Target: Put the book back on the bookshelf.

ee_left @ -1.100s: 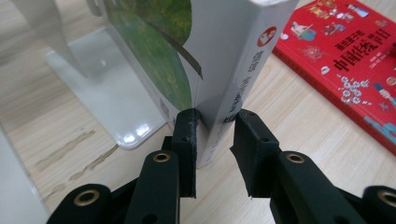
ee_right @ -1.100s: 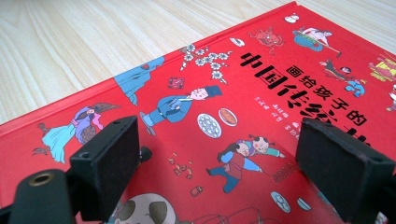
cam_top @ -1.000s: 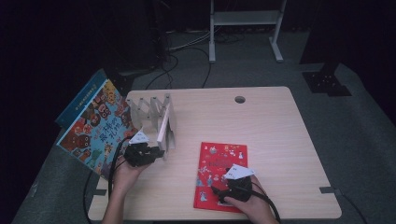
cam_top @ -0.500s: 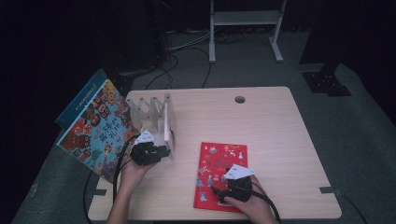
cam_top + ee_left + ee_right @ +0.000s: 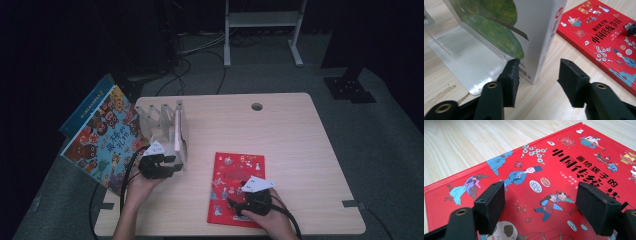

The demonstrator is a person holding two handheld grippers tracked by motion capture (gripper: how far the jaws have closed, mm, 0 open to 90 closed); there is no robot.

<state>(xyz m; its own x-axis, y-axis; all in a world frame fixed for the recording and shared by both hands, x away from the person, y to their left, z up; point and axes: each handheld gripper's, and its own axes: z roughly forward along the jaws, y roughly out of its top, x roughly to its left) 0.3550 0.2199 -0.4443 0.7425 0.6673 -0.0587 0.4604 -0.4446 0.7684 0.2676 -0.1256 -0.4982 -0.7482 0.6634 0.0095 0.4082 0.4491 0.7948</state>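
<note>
A white book (image 5: 176,131) stands upright at the near end of a clear rack (image 5: 150,117). My left gripper (image 5: 172,169) sits at its lower corner. Its jaws have just been opening: in the left gripper view the book's white spine (image 5: 544,37) stands just ahead of the gap of my left gripper (image 5: 536,72), and neither pad presses on it. A red picture book (image 5: 237,175) lies flat at the table's front. My right gripper (image 5: 234,205) hovers over its near end. Its jaws have just been closing, and my right gripper (image 5: 539,202) has only the red cover (image 5: 564,157) beneath it, nothing between the pads.
A colourful picture book (image 5: 102,140) leans off the table's left edge, with a blue one (image 5: 87,105) behind it. The rack's clear base plate (image 5: 461,57) lies left of the white book. The red book (image 5: 604,37) is close on the right. A cable hole (image 5: 257,106) sits at the back.
The white book has gone from leaning to standing straighter in the rack. Both hands stay about where they were.
</note>
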